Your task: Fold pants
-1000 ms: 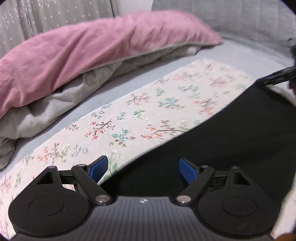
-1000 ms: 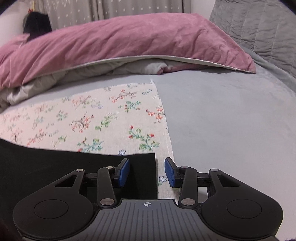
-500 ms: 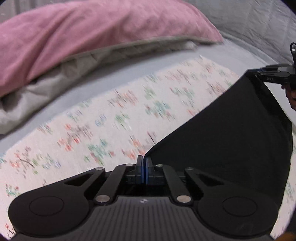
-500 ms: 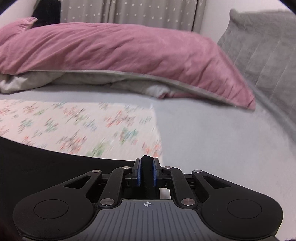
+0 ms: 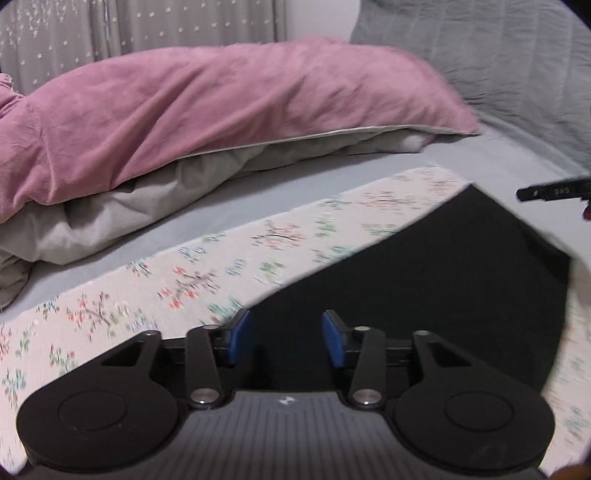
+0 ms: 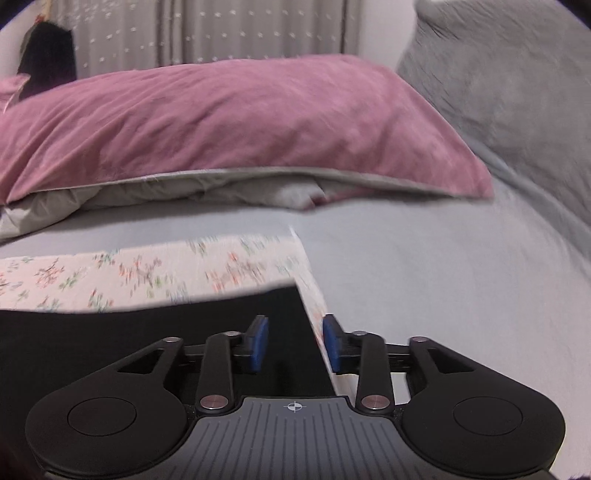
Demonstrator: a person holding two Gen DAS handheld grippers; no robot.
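The black pants [image 5: 436, 280] lie flat on a floral cloth [image 5: 155, 295] spread over the grey bed [image 6: 424, 280]. The left gripper [image 5: 287, 341] hovers just above the pants near their left edge, its 2 blue fingers [image 5: 240, 341] released and spread apart with nothing between them. The right gripper [image 6: 295, 341] sits over the pants' far right corner, fingers [image 6: 258, 343] also released and empty; the right edge of the pants runs between them, with a strip of cloth [image 6: 147, 273] showing just beside it. In the left view the pants' far corner points up toward the right, and the tip of the right gripper [image 5: 554, 192] shows above that corner, apart from the fabric. Behind the cloth a pink duvet [image 5: 221, 110] is heaped on the bed, its pale grey underside showing, with a grey quilted pillow [image 6: 517, 92] to the right and curtains [image 6: 240, 33] beyond
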